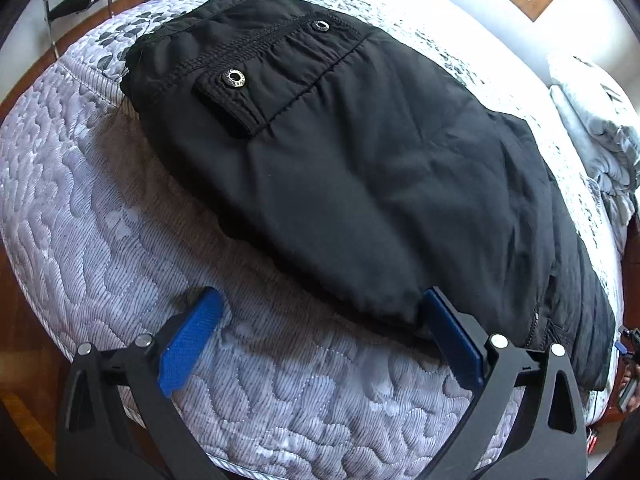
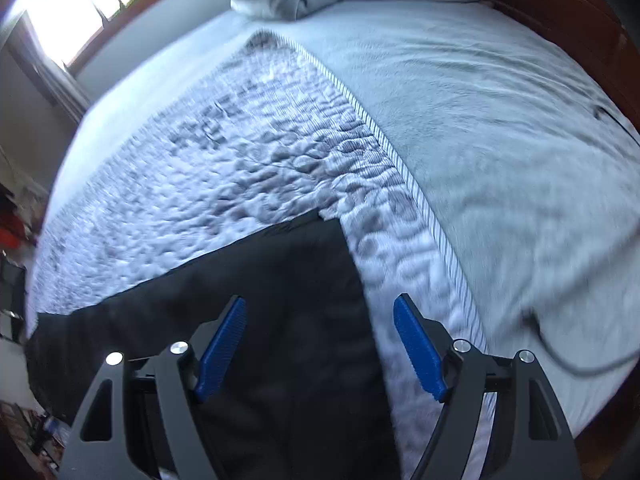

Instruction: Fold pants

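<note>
I have the black pants [image 1: 360, 168] lying flat on the quilted bed [image 1: 100, 220], waistband and its two metal snaps toward the far side, the cloth already doubled over so one rounded fold edge faces my left gripper [image 1: 316, 336]. Its fingers stand wide apart with nothing pinched; the right-hand one sits just against that fold edge, the other over bare quilt. My right gripper [image 2: 320, 344] hangs above the other end of the pants, its fingers also spread wide and empty, one over black cloth and one over the quilt beside the straight edge. That view is smeared, so I can't say for sure whether the corner I see there is the leg hem. The fabric looks thin, soft and a little slick, like a light synthetic: it should weigh almost nothing, drape limp and slide on itself, so a one-layer pinch would likely let the stack shear apart. I'd take hold at the edge, through all layers, near the corners at both ends, and keep it low as I carry it over.
</note>
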A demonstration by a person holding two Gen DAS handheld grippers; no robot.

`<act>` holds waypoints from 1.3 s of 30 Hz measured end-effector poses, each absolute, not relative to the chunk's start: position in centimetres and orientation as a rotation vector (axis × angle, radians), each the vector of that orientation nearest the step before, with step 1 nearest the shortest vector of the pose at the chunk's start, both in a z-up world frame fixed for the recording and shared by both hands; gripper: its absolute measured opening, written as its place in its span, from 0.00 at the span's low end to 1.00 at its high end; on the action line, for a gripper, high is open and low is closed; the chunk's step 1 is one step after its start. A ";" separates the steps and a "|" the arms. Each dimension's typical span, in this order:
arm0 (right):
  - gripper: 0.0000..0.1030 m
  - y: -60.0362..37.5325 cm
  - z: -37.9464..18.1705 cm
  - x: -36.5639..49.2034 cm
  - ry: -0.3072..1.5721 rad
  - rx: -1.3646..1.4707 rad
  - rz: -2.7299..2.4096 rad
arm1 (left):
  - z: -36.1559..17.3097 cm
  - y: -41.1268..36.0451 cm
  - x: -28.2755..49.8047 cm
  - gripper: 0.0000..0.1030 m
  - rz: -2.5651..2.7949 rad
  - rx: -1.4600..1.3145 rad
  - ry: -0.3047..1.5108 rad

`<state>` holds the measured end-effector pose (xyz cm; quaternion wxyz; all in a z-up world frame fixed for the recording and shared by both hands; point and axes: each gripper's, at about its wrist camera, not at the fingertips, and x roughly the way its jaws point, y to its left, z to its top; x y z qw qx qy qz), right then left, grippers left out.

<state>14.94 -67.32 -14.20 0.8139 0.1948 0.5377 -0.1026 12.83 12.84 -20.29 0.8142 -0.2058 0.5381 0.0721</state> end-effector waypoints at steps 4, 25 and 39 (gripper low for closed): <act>0.74 -67.7 -15.8 17.0 1.192 0.389 -0.158 | -20.5 12.4 13.5 0.97 0.168 -0.437 1.155; 0.59 -66.9 -14.8 15.7 1.138 0.337 -0.139 | -21.6 11.3 15.9 0.98 0.213 -0.412 1.165; 0.79 -66.0 -19.0 -2.6 0.808 1.082 -0.251 | -21.4 11.3 15.7 0.98 0.222 -0.409 1.135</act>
